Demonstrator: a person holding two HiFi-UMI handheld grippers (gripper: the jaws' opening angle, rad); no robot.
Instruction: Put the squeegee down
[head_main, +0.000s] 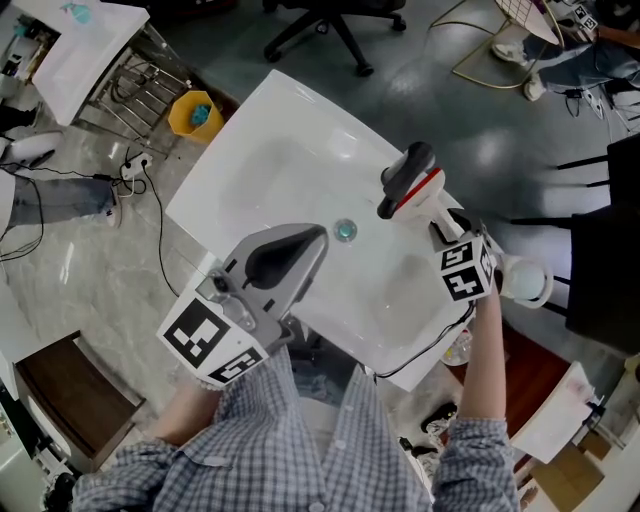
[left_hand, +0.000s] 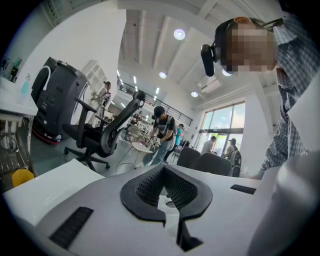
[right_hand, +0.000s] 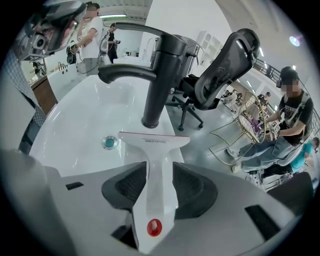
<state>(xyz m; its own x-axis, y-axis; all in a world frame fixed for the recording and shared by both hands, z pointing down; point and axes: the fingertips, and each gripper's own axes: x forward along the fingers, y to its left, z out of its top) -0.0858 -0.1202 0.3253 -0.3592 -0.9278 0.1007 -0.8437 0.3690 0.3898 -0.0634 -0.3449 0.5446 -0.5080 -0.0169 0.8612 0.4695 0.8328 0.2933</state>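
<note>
From the head view, I am holding my right gripper (head_main: 408, 182) over the sink (head_main: 250, 150), the squeegee (head_main: 425, 190) lying in it, and my left gripper (head_main: 305, 242) is hanging empty nearer to me. The left gripper view is showing only its pads pressed together. The right gripper view is adding what the others lack: my jaws are standing spread, flanking the white handle without pinching it, the blade ahead near the faucet (right_hand: 159, 75). It is looking light, stiff and slick plastic, so I would grip mid-handle.
</note>
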